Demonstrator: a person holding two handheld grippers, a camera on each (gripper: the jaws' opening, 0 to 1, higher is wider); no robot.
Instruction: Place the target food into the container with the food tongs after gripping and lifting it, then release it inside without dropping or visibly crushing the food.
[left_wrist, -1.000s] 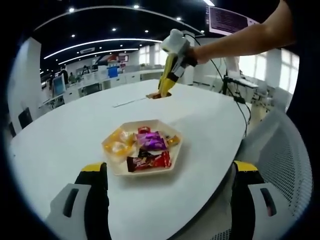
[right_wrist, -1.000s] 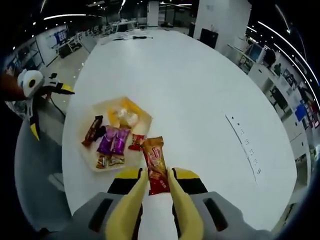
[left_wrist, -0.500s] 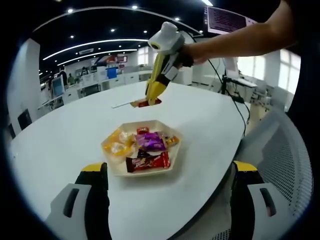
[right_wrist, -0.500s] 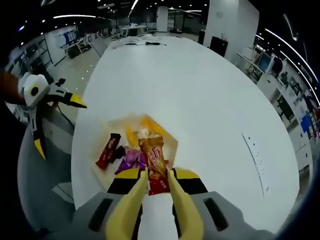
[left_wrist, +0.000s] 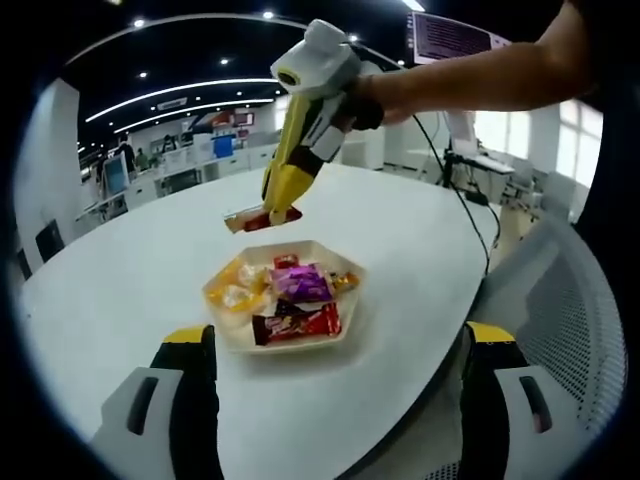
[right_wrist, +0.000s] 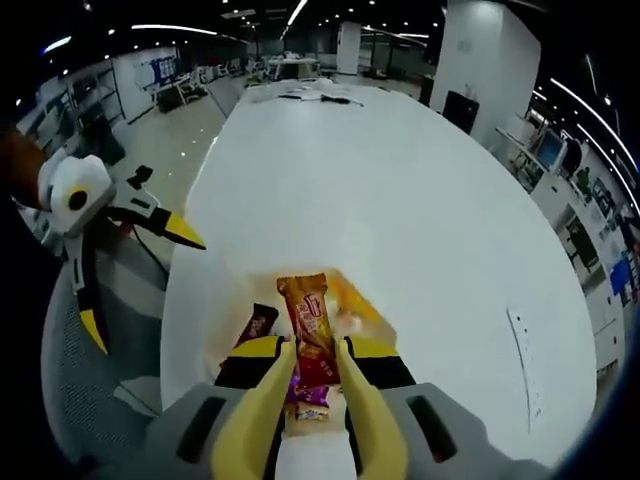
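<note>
The orange-red snack bar (right_wrist: 311, 330) is pinched between your right gripper's (right_wrist: 314, 375) yellow jaws, held in the air above the tray (left_wrist: 333, 341); in the left gripper view it (left_wrist: 262, 217) hangs over the tray's far edge, not touching it. The tray sits on the white table (left_wrist: 120, 270), holding several wrapped candies (left_wrist: 297, 281). Your left gripper (left_wrist: 330, 345) is near the table's edge just short of the tray, jaws wide apart, holding nothing.
</note>
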